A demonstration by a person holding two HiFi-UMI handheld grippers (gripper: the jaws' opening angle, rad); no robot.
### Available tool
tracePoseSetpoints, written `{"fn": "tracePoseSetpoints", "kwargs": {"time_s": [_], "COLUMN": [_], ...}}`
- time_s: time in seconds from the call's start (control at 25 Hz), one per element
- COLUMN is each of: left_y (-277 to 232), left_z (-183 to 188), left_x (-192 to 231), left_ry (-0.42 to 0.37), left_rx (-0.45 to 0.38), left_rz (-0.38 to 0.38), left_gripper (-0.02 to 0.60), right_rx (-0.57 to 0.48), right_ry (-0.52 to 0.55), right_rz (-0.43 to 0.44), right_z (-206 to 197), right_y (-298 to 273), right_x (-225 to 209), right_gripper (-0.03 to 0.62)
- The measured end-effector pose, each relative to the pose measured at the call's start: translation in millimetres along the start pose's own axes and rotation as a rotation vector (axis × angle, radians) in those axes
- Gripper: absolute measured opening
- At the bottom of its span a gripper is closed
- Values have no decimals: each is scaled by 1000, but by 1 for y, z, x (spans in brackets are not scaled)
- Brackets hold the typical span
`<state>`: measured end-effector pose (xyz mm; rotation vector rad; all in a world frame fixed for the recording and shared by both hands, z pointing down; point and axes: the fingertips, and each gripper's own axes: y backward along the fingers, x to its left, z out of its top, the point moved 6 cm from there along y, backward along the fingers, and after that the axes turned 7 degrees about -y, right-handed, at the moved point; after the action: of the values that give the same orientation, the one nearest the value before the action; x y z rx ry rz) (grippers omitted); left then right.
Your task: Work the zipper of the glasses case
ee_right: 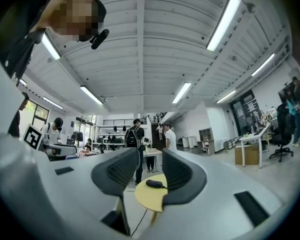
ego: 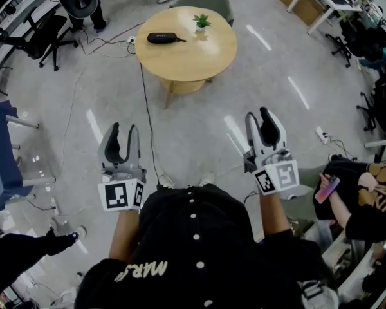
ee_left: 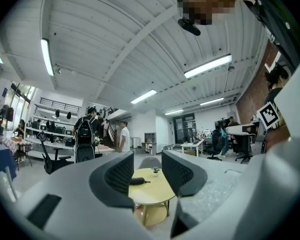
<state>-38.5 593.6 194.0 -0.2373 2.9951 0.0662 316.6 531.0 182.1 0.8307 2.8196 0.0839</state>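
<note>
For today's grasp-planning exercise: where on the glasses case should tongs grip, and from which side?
Probably across its narrow middle, from above: the glasses case lies flat on the table, both long sides free, the plant standing apart.

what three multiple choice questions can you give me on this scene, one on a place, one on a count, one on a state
1. Where does the glasses case lie?
A) on the floor
B) on the round table
C) on a chair

2. How many things rest on that table?
A) two
B) four
C) none

3. What is the state of the right gripper?
A) shut on the case
B) open and empty
C) shut on a cable

Answers:
1 B, the head view shows the case on the tabletop, towards its left side.
2 A, only the case and a small potted plant are there.
3 B, its fingers stand apart, with only the distant table showing between them.
</note>
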Motion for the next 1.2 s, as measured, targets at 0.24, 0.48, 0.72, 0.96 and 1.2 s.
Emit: {"fn": "tracePoseSetpoints", "kwargs": {"time_s": [0.24, 0.48, 0.72, 0.96, 1.2], "left_y": [-2, 6, 8, -11, -57], "left_z": [-5, -9, -21, -30, -27], "left_x": [12, 39, 66, 76, 76], "left_ry": [15, 4, 18, 31, 20], "left_rx": [24, 12, 9, 17, 8], "left_rz": [-31, -77, -127, -135, -118], "left_gripper": [192, 193, 193, 193, 195], "right_rx": [20, 24, 53, 59, 43], "right_ry": [28, 44, 44, 51, 36], "right_rz": [-4, -35, -70, -71, -61], "right_z": [-3, -12, -31, -32, -30], "right_y": [-8, -16, -18, -39, -82], "right_x": [13, 45, 76, 71, 37], "right_gripper": [164, 170, 173, 173, 173]}}
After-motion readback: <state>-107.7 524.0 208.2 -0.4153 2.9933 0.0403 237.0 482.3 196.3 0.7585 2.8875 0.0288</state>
